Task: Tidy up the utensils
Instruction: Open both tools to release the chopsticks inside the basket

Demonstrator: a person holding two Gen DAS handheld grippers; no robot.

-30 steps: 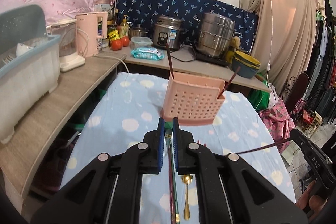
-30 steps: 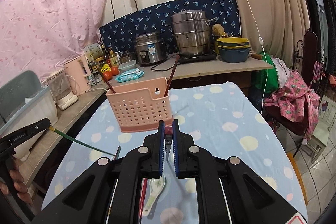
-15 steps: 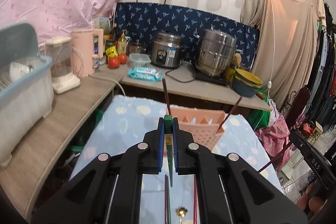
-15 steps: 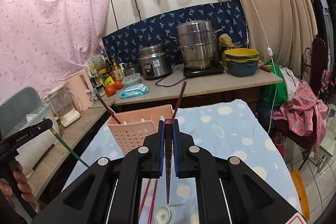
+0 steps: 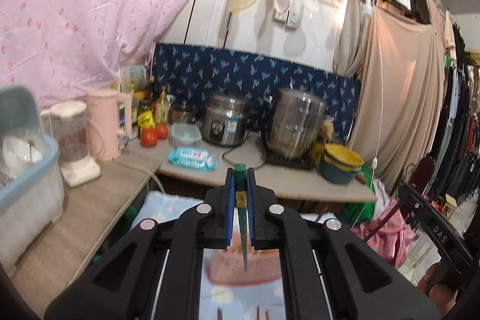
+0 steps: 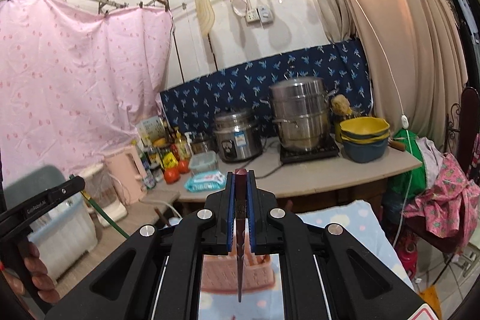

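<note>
1. The left gripper is clamped on a green chopstick, tip hanging at 6 o'clock over the pink utensil basket.
2. The right gripper pinches a dark red chopstick above the same basket.
3. Risk: both descending together could collide or miss the compartments.

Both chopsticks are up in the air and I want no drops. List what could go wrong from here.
1. The left gripper pinches the green chopstick near its top only, so it could swing and miss the pink basket.
2. The right gripper holds the dark red chopstick the same way above the basket; both going in together could collide.
3. The basket looks light and might tip if nudged.
</note>
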